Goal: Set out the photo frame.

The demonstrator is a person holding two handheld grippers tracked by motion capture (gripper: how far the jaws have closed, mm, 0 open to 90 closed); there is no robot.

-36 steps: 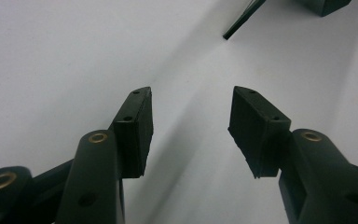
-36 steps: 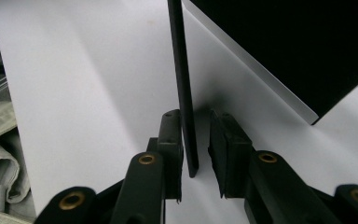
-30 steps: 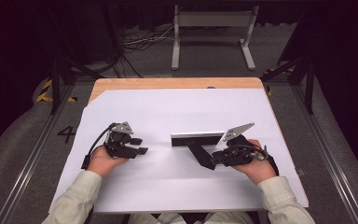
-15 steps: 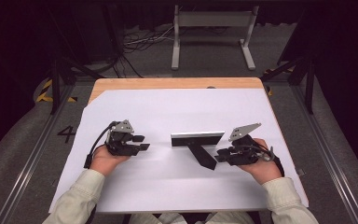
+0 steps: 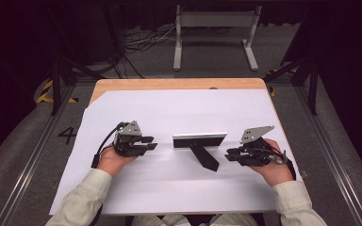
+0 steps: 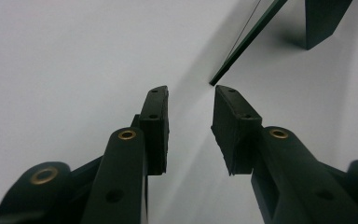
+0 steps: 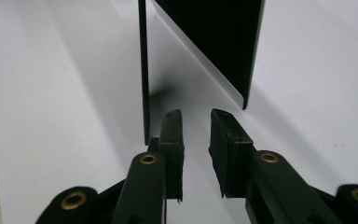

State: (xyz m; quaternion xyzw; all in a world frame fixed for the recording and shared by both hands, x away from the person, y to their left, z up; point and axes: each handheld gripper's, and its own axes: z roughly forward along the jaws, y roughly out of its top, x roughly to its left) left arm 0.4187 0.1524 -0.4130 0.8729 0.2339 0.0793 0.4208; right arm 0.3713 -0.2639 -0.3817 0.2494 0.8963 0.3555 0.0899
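A black picture frame (image 5: 199, 140) stands upright mid-table, with its black prop leg (image 5: 204, 157) angled toward me. My left gripper (image 5: 152, 142) lies to its left, open, and its jaws have just been closing with nothing between them. In the left gripper view the left gripper (image 6: 191, 91) points at the frame's thin edge (image 6: 242, 44), a short gap away. My right gripper (image 5: 230, 154) rests to the right of the leg's tip, apart from it. The right gripper (image 7: 196, 114) is open; its jaws have just narrowed a little on nothing, with the frame's edge (image 7: 143, 70) and leg (image 7: 219, 37) ahead.
A white sheet (image 5: 179, 188) covers most of the wooden table (image 5: 169, 84). Beyond the table's far edge stand a grey metal stand (image 5: 214, 28) and loose cables (image 5: 143, 42) on the dark floor. Metal rails run along both sides.
My right gripper has drawn back to the right, away from the prop leg's tip. The left gripper's jaws stand narrower than before; that hand stayed in place.
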